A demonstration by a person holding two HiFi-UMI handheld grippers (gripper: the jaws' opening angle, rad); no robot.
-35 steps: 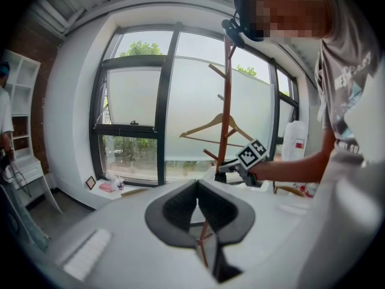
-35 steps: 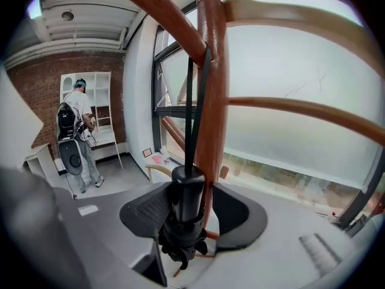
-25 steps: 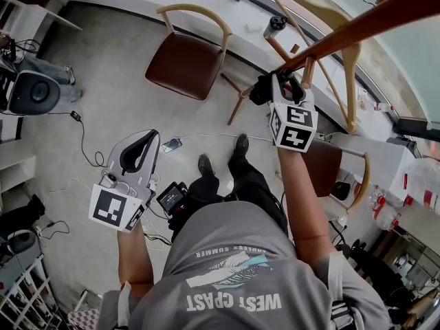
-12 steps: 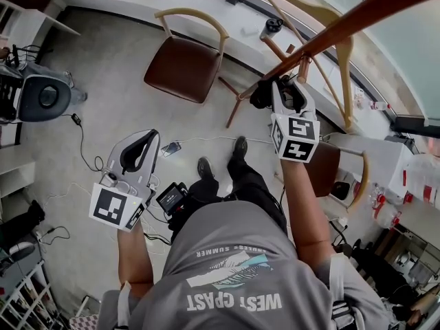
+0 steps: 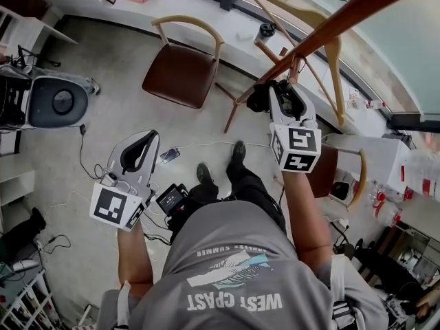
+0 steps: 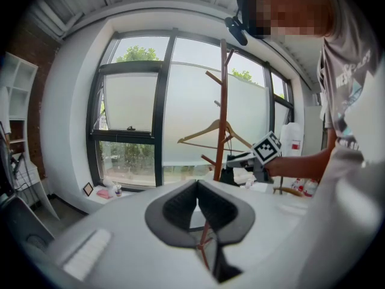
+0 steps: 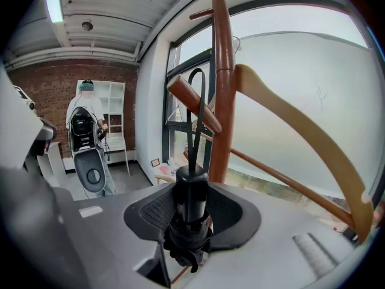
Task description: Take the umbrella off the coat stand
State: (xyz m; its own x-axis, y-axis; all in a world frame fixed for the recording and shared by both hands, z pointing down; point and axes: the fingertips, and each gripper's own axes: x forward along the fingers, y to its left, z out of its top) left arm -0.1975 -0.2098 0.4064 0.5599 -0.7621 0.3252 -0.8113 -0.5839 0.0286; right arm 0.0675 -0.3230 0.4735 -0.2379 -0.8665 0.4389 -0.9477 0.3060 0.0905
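Fingers of the left gripper stand spread with nothing between them; it is held low at the person's left side, over the grey floor, and points toward the window. Through its gap only the foot of the coat stand shows, well apart from it. Farther along, a chair with a brown seat and a pale curved back stands by the white sill under the window. Right of the chair, the right gripper is raised to the stand's brown pole, marker cube toward the person. Its pads pinch the black handle of the folded umbrella, which stands upright between them, the bunched black canopy hanging just below the jaws. From the top of the handle a thin black strap loop rises straight up, crossing a slanted wooden peg that juts from the left side of the pole; the loop's top sits above the peg, and whether it rings the peg cannot be told. To the right of the pole a pale wooden hanger hangs from the stand, one arm sweeping down toward the lower right, against the frosted glass.
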